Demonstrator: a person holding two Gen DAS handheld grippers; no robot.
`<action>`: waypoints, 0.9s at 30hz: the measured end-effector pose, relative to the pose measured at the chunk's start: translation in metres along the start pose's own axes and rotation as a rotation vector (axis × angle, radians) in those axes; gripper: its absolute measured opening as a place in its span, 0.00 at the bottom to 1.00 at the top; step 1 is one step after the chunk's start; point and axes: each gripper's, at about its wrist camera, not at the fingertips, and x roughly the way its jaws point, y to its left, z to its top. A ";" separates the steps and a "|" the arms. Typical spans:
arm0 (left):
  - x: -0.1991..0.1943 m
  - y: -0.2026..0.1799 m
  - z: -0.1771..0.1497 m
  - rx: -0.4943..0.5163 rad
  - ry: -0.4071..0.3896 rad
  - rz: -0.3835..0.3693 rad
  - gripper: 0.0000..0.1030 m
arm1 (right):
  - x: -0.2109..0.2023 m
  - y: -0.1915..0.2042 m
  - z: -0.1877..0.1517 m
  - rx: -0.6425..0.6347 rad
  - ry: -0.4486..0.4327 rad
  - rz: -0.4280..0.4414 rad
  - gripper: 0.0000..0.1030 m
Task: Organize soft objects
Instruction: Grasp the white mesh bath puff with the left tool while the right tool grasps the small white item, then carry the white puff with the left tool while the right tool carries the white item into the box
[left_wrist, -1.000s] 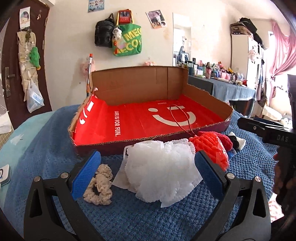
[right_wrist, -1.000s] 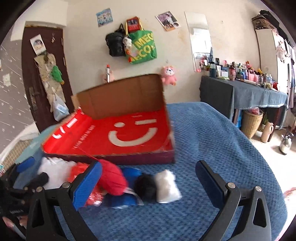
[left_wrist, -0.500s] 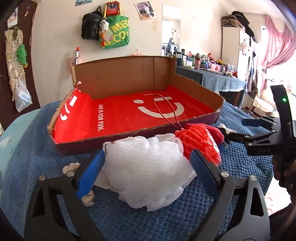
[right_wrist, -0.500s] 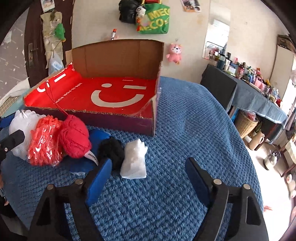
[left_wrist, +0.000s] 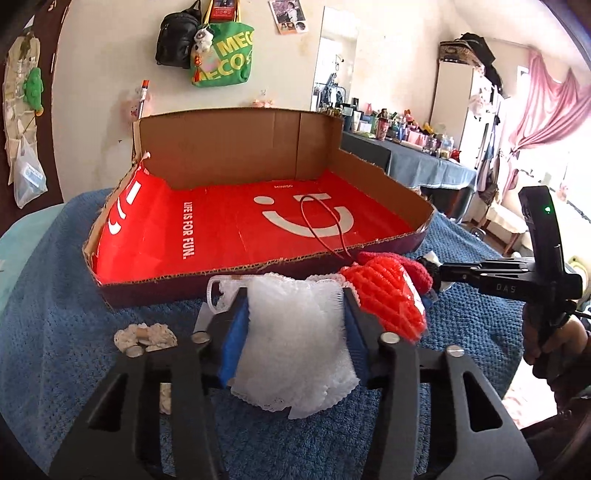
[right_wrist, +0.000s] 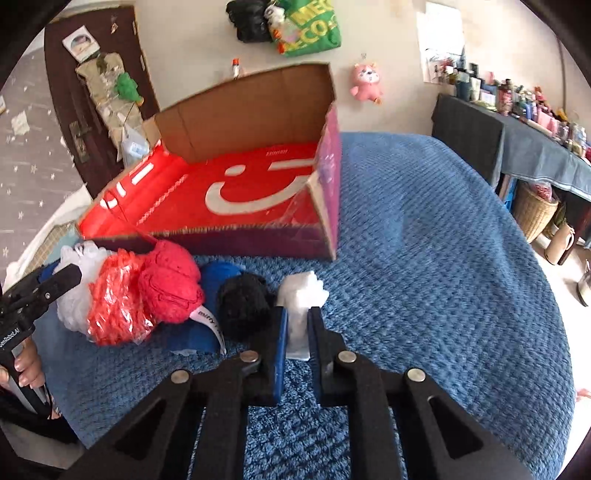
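My left gripper (left_wrist: 293, 314) is shut on a white mesh puff (left_wrist: 295, 339) on the blue blanket, just before the open cardboard box (left_wrist: 236, 236) with a red smiley floor. Beside it lie a red mesh puff (left_wrist: 388, 299) and a red knit piece (left_wrist: 410, 267). My right gripper (right_wrist: 297, 325) is shut on a small white soft piece (right_wrist: 301, 295). To its left lie a black fuzzy piece (right_wrist: 242, 304), a blue cloth (right_wrist: 218, 275), the red knit piece (right_wrist: 171, 284), the red mesh puff (right_wrist: 114, 299) and the white puff (right_wrist: 79, 280).
A cream scrunchie (left_wrist: 146, 334) lies left of my left gripper. A red cord (left_wrist: 321, 225) runs over the box's front wall. The blue blanket (right_wrist: 424, 258) spreads to the right. A cluttered table (right_wrist: 535, 140) and a basket (right_wrist: 533, 210) stand at the far right.
Both grippers have closed: the left on the white mesh puff, the right on the small white piece. Both have moved in closer to the pile.
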 end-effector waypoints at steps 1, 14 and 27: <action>-0.002 0.000 0.001 0.002 -0.003 -0.001 0.35 | -0.005 0.000 0.001 0.005 -0.013 0.002 0.12; -0.011 0.006 0.008 0.006 0.005 -0.048 0.24 | -0.042 0.033 0.019 -0.037 -0.136 0.047 0.12; -0.001 0.005 -0.019 0.009 0.022 -0.034 0.81 | -0.021 0.023 -0.025 0.012 -0.026 0.012 0.54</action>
